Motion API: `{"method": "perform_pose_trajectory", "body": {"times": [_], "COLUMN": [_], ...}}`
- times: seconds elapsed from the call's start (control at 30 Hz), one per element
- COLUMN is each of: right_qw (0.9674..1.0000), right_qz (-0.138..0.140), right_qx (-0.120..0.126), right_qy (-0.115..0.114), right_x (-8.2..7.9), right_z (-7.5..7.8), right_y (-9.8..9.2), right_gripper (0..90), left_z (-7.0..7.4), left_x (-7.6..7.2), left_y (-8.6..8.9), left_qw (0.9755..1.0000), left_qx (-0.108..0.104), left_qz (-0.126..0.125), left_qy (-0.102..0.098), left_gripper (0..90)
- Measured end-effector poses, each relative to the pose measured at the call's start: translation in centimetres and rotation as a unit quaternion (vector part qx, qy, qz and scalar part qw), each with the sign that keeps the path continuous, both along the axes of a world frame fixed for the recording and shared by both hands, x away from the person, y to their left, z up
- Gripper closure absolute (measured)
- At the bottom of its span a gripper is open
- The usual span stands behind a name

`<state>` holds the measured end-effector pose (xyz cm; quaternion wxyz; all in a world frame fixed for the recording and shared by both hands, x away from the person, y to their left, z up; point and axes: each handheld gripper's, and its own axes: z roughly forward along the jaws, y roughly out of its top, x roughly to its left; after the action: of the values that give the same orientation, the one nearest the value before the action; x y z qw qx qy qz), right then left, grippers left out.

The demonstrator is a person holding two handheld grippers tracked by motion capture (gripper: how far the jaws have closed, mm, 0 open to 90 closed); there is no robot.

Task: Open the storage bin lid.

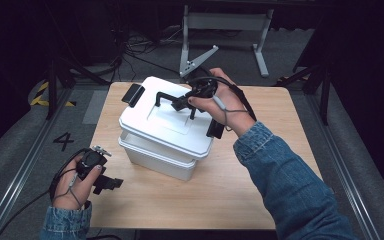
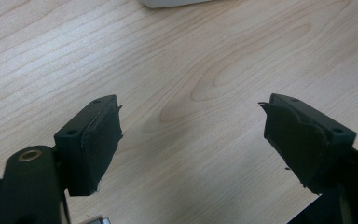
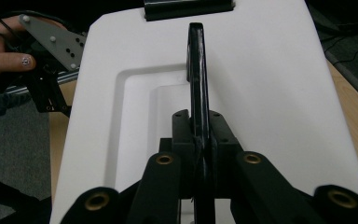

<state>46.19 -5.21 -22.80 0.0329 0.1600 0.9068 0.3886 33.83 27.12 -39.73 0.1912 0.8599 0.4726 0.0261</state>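
Near field, lower left of the high view: the left gripper rests at the near-left edge of the wooden table, held in the person's left hand. In the left gripper view its jaws stand wide apart over bare wood grain with nothing between the pads. This reads as a standby posture, clear of the work and leaving the box unobstructed.

Middle field, centre of the high view: a white storage box sits on the table, capped by a white lid with a recessed centre panel. A black carry handle stands upright out of that recess.

The right gripper, held in the right hand, comes in from the right of the frame over the lid. In the right gripper view the jaws are closed tight on the handle's bar, which runs up the centre of the frame between the two pads. Gripping the upright handle at its near end gives a firm hold for lifting the lid or the whole box; which is intended cannot be told.

Far field: a black latch sits at the lid's far-left edge, and another shows on the right side. Whether they are fastened cannot be told.
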Motion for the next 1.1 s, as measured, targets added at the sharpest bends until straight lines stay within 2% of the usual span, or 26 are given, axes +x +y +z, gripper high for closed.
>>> {"method": "perform_pose_trajectory", "body": {"times": [0.2, 0.23, 0.37, 0.4, 0.43, 0.47, 0.63, 0.8, 0.9, 0.97, 1.1], "right_qw": [1.0, 1.0, 0.9999, 0.9998, 0.9998, 0.9997, 0.9991, 0.9981, 0.9972, 0.997, 0.9955], "right_qz": [-0.001, -0.004, -0.01, -0.016, -0.016, -0.022, -0.039, -0.061, -0.074, -0.077, -0.093], "right_qx": [0.005, 0.004, 0.003, 0.002, 0.002, 0.0, -0.008, -0.006, -0.01, -0.011, -0.017], "right_qy": [-0.007, -0.008, -0.01, -0.012, -0.012, -0.012, -0.017, -0.008, -0.007, -0.007, -0.003], "right_x": [-0.6, -0.8, -1.0, -1.0, -1.0, -0.9, -0.7, -0.6, -0.5, -0.5, -0.5], "right_z": [0.5, 0.6, 0.7, 0.6, 0.6, 0.5, 0.2, -0.2, -0.4, -0.5, -0.8], "right_y": [-2.1, -3.2, -4.7, -6.0, -6.0, -7.1, -9.8, -12.6, -14.1, -14.6, -16.8], "right_gripper": [84.0, 84.0, 84.0, 84.0, 84.0, 83.9, 83.9, 83.9, 83.9, 83.9, 83.9], "left_z": [-0.1, -0.1, -0.2, -0.2, -0.2, -0.2, -0.3, -0.5, -0.5, -0.5, -0.8], "left_x": [-0.1, -0.1, 0.0, 0.0, 0.0, 0.0, 0.1, 0.2, 0.1, 0.1, 0.2], "left_y": [-0.2, -0.1, -0.1, -0.1, -0.2, -0.2, -0.2, -0.2, -0.2, -0.1, -0.1], "left_qw": [1.0, 1.0, 1.0, 1.0, 1.0, 1.0, 0.9999, 0.9999, 0.9999, 0.9999, 0.9998], "left_qx": [0.002, 0.002, 0.007, 0.006, 0.006, 0.005, 0.008, 0.009, 0.004, 0.007, 0.011], "left_qz": [0.001, 0.003, 0.005, 0.004, 0.004, 0.005, 0.005, 0.001, 0.008, 0.007, 0.007], "left_qy": [0.005, 0.004, 0.001, 0.002, 0.002, 0.003, 0.005, 0.008, 0.01, 0.008, 0.012], "left_gripper": [19.5, 19.5, 19.5, 19.5, 19.5, 19.5, 19.5, 19.5, 19.5, 19.4, 19.4]}}
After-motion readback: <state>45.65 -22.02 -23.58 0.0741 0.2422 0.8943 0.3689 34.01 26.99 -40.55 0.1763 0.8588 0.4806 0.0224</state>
